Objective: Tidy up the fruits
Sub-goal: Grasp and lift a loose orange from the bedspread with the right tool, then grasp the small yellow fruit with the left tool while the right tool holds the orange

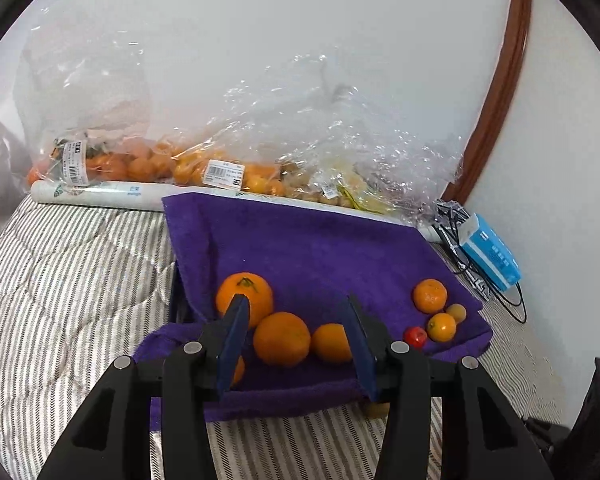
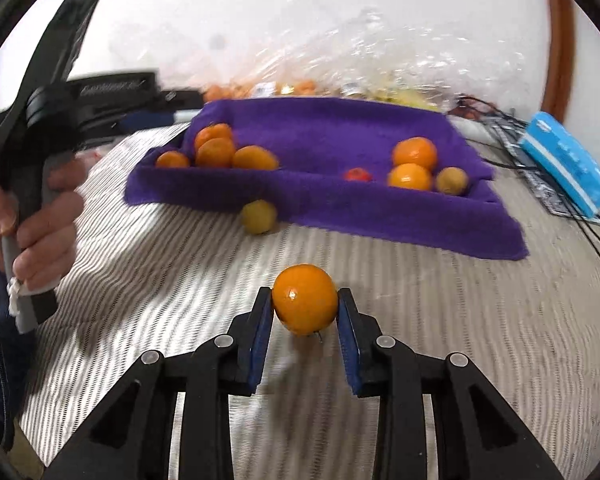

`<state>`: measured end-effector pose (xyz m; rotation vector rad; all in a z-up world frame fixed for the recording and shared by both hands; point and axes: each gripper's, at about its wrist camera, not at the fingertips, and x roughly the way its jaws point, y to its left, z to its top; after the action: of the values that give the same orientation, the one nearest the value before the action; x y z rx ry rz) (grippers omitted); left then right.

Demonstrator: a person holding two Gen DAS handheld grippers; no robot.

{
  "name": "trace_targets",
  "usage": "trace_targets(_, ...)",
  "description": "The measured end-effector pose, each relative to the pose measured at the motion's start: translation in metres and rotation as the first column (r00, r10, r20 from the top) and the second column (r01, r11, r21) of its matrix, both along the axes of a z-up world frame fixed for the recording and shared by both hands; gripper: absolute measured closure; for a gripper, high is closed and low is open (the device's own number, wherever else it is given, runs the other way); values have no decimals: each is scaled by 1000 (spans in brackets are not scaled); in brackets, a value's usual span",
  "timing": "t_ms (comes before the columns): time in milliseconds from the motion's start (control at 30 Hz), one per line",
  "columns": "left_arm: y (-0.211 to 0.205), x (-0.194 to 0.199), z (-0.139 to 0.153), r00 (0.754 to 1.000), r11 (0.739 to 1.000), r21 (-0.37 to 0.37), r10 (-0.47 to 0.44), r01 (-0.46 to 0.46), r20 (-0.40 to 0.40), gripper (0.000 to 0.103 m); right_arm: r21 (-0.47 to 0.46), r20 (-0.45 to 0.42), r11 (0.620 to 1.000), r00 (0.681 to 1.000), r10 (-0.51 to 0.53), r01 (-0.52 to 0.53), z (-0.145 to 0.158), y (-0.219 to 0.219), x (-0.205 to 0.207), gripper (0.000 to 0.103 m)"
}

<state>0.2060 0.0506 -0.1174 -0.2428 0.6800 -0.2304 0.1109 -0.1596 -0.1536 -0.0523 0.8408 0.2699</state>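
Left wrist view: left claw (image 1: 296, 310), jaws spread wide and holding nothing, above three oranges (image 1: 282, 338) grouped on the purple towel (image 1: 320, 248); smaller fruits (image 1: 436, 312) lie at its right edge. Right wrist view: right claw (image 2: 305, 307) clamped on one orange (image 2: 305, 298) over the striped bedding (image 2: 420, 292); a yellowish fruit (image 2: 259, 216) touches the towel's front edge

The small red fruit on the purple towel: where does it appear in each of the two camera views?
Left wrist view: the small red fruit sits low right, beside the right finger of the open left gripper.
Right wrist view: it lies right of centre, in the upper half.
Shared landmark: the purple towel, with the blue box off its right side.
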Motion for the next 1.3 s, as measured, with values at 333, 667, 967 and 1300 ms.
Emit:
trace_targets(333,-19,-9,-2,999,998,48,-35,34,12,57,-17,19,995,995,-97,97,1,-39,3,71)
trace_targets(667,-25,-29,-16,999,995,92,-38,39,-12,57,30,-14,996,996,-88,88,-2,-44,7,71)
trace_targets(967,-43,-55,-26,996,987,129,-91,93,-25,57,89,-9,990,994,-107,107,0,-54,6,71)
trace_targets(1300,-52,-53,-32,992,980,161,-108,118,-68,57,110,-6,990,996,-87,88,0,-56,6,71)
